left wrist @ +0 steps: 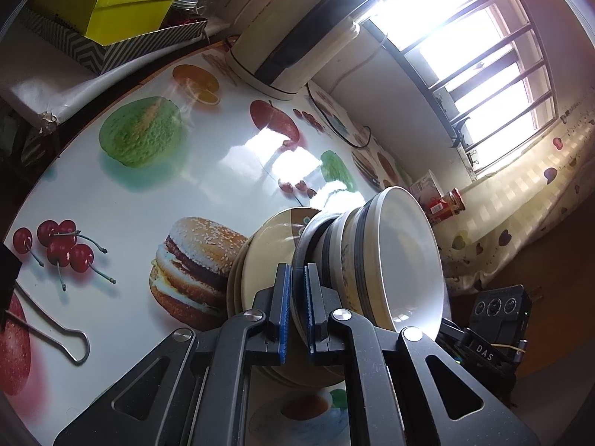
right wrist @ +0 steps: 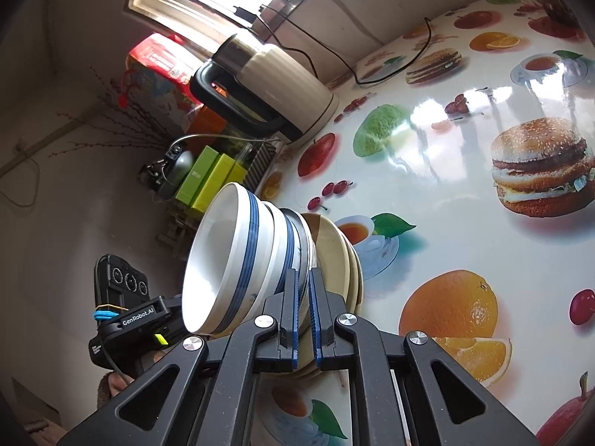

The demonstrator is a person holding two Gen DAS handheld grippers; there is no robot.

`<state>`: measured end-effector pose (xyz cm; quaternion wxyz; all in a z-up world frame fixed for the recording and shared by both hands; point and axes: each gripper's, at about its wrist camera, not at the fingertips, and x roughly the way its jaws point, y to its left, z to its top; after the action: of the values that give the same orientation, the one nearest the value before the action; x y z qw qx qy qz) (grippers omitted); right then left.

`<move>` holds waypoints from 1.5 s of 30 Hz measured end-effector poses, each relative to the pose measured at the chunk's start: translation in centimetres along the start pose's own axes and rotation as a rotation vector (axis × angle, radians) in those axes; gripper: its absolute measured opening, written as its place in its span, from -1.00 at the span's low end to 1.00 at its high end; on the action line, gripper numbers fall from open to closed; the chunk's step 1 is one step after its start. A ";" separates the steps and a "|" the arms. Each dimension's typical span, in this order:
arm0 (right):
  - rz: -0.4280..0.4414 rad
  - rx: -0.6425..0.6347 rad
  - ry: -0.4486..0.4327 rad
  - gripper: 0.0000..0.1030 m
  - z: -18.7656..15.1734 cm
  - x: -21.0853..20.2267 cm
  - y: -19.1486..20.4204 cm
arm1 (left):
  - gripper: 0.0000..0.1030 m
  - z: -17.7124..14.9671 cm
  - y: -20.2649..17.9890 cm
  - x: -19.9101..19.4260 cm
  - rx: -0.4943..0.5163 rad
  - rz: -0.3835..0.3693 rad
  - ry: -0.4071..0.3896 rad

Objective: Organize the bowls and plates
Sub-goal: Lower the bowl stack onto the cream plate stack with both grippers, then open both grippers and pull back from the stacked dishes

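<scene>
While both grippers are clamping opposite rims, left gripper [left wrist: 296, 297] and right gripper [right wrist: 304, 304] are each pinching a plate edge in the stack [right wrist: 297, 252]; bowls [left wrist: 394, 256] are sitting atop the plates [left wrist: 267, 260], over the table [left wrist: 208, 171].

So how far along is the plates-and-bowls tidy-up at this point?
Mostly done: the bowls are nested on the cream plates, one stack on the table. In hand: the left gripper and right gripper are each clamped on a rim in that stack. Left: letting go, or moving it; no loose dishes show.
</scene>
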<state>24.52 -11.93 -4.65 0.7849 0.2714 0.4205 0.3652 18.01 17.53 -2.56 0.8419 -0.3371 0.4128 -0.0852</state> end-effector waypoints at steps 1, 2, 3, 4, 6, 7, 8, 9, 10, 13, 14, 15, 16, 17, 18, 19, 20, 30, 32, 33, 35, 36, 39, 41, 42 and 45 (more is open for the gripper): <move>-0.002 -0.001 0.001 -0.83 0.0 0.0 -0.1 | -0.89 0.0 0.0 0.0 0.002 0.002 0.000; -0.003 0.002 0.001 -0.83 -0.1 0.1 -0.1 | -0.89 -0.1 0.0 0.0 0.001 0.004 0.002; -0.002 0.005 0.001 -0.83 -0.1 0.0 -0.2 | -0.89 -0.1 -0.1 0.0 0.001 0.005 0.002; -0.001 0.004 0.000 -0.83 -0.2 0.0 -0.2 | -0.89 -0.1 -0.1 0.0 0.003 0.008 0.002; -0.004 -0.004 -0.002 -0.83 -0.2 -0.1 -0.1 | -0.89 -0.1 -0.3 0.0 0.011 0.021 0.002; -0.003 -0.006 -0.005 -0.83 -0.2 -0.2 -0.1 | -0.89 -0.1 -0.5 -0.1 0.017 0.028 0.001; -0.002 -0.007 -0.008 -0.83 -0.2 -0.3 -0.1 | -0.88 -0.2 -0.6 -0.1 0.024 0.037 -0.001; -0.004 -0.008 -0.011 -0.83 -0.2 -0.4 -0.1 | -0.87 -0.2 -0.8 -0.2 0.029 0.044 -0.004; -0.012 -0.009 -0.017 -0.80 -0.2 -0.5 0.0 | -0.81 -0.3 -0.9 -0.4 0.034 0.054 -0.005; -0.041 -0.008 -0.027 -0.55 -0.1 -0.9 0.0 | -0.76 -0.4 -1.0 -0.8 0.042 0.064 -0.011; -0.044 -0.010 -0.030 -0.54 -0.2 -1.1 0.0 | -0.74 -0.5 -1.0 -0.9 0.044 0.070 -0.011; -0.049 -0.014 -0.033 -0.53 -0.3 -1.3 0.1 | -0.71 -0.6 -1.1 -1.1 0.046 0.075 -0.012; -0.057 -0.024 -0.037 -0.53 -0.4 -1.5 0.3 | -0.69 -0.8 -1.2 -1.3 0.049 0.079 -0.013; -0.069 -0.034 -0.039 -0.51 -0.4 -1.6 0.5 | -0.68 -1.0 -1.3 -1.6 0.053 0.081 -0.016; -0.079 -0.041 -0.041 -0.48 -0.6 -1.8 0.6 | -0.66 -1.1 -1.4 -1.8 0.059 0.084 -0.019; -0.081 -0.044 -0.043 -0.47 -0.7 -1.9 0.7 | -0.59 -1.3 -1.6 -2.1 0.067 0.093 -0.023; -0.083 -0.046 -0.044 -0.46 -0.8 -2.1 0.9 | -0.54 -1.4 -1.8 -2.4 0.071 0.104 -0.026; -0.131 -0.116 -0.078 -0.26 -2.4 -4.3 3.2 | -0.46 -4.0 -3.8 -4.8 0.157 0.221 -0.078; -0.152 -0.137 -0.079 -0.20 -3.0 -4.6 3.9 | -0.46 -4.8 -4.2 -5.0 0.176 0.260 -0.087; -0.162 -0.149 -0.078 -0.16 -3.3 -4.8 4.2 | -0.46 -5.1 -4.5 -5.1 0.191 0.283 -0.091; -0.178 -0.174 -0.076 -0.13 -3.9 -5.1 4.8 | -0.46 -5.9 -4.9 -5.2 0.218 0.304 -0.094; -0.189 -0.186 -0.076 -0.12 -4.3 -5.3 5.1 | -0.46 -6.3 -5.0 -5.3 0.227 0.307 -0.094; -0.216 -0.219 -0.074 -0.06 -5.5 -5.7 5.8 | -0.46 -7.5 -5.5 -5.4 0.260 0.344 -0.093; -0.233 -0.243 -0.071 -0.03 -6.2 -5.9 6.2 | -0.46 -8.3 -5.9 -5.3 0.287 0.372 -0.093; -0.242 -0.248 -0.066 0.02 -6.5 -5.9 6.4 | -0.46 -8.8 -6.1 -5.4 0.301 0.380 -0.093; -0.270 -0.270 -0.061 0.09 -7.4 -6.2 6.9 | -0.46 -9.9 -6.6 -5.2 0.327 0.398 -0.089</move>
<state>13.42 -11.95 -0.45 0.8685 0.1156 0.3762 0.3014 8.12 9.86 0.68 0.9027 -0.1118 0.4142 0.0316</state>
